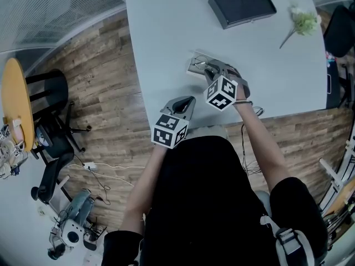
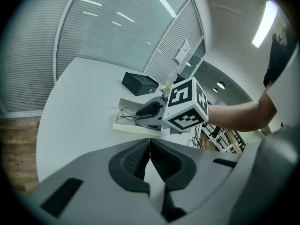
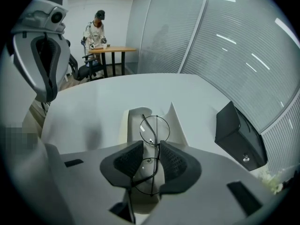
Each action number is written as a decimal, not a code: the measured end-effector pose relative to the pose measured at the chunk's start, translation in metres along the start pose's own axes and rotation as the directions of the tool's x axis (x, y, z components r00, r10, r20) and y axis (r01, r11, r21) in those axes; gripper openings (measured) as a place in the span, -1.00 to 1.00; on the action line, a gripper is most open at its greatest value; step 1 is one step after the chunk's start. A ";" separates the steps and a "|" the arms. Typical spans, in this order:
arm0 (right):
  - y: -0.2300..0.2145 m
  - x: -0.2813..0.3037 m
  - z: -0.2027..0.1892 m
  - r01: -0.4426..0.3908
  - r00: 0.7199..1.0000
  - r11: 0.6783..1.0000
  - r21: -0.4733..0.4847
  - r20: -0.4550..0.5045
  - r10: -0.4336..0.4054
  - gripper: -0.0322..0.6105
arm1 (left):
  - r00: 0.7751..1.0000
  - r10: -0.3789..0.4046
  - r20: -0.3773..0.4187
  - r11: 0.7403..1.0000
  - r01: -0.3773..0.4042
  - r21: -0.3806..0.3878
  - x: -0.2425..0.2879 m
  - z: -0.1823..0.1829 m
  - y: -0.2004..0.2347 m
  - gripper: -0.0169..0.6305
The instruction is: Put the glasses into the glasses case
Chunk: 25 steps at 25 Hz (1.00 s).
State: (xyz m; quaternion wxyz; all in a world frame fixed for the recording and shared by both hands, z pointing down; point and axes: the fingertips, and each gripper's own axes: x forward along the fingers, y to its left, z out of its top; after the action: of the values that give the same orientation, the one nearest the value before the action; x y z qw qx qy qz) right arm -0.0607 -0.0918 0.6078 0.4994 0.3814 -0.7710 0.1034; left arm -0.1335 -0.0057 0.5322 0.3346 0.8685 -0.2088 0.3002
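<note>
Thin black wire glasses (image 3: pixel 153 130) lie in the open white glasses case (image 3: pixel 136 121) on the white table (image 1: pixel 166 26). My right gripper (image 3: pixel 151 151) points down over the case with the glasses' bridge between its pads; a gap shows at the left pad, so its jaws stand open. In the head view the right gripper (image 1: pixel 208 70) covers part of the case (image 1: pixel 194 65). My left gripper (image 2: pixel 150 146) hangs near the table's front edge, shut with nothing in it; the case (image 2: pixel 123 121) shows beyond it.
A black box (image 1: pixel 242 5) stands at the table's far side, and a small flower sprig (image 1: pixel 302 22) lies at the far right. Office chairs (image 1: pixel 52 121) and cables are on the wood floor at the left. A person (image 3: pixel 96 32) stands at a distant wooden table.
</note>
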 end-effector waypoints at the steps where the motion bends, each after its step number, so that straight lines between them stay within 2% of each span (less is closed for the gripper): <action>1: -0.001 0.001 0.001 -0.015 1.000 1.000 0.026 0.007 0.014 -0.48 | 1.000 0.002 0.001 1.000 -0.002 -0.001 0.000 0.000 0.001 -0.87; 7: -0.003 0.000 0.007 -0.082 0.996 0.983 0.166 0.055 0.074 -0.35 | 1.000 0.014 0.003 1.000 -0.013 -0.006 -0.001 -0.004 0.002 -0.88; 11: -0.001 -0.003 0.011 -0.165 0.985 0.944 0.286 0.096 0.143 -0.13 | 1.000 0.022 0.008 1.000 -0.022 -0.009 -0.002 -0.003 0.001 -0.88; 13: 0.001 -0.001 0.012 -0.193 0.980 0.927 0.322 0.110 0.166 -0.10 | 1.000 0.024 0.011 1.000 -0.024 -0.010 -0.002 -0.003 0.002 -0.88; 17: 0.001 -0.003 0.011 -0.203 0.978 0.928 0.312 0.104 0.180 -0.09 | 1.000 0.028 0.012 1.000 -0.028 -0.011 -0.001 -0.003 0.000 -0.88; 25: 0.020 -0.005 0.013 -0.237 0.970 0.950 0.205 0.097 0.221 -0.09 | 0.999 0.038 0.014 0.999 -0.038 -0.016 0.001 -0.005 -0.004 -0.88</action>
State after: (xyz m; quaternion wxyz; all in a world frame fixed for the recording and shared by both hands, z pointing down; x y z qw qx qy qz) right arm -0.0824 -0.0830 0.6012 0.4115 0.3445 -0.8120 0.2294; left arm -0.1326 0.0004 0.5340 0.3344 0.8637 -0.2300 0.2988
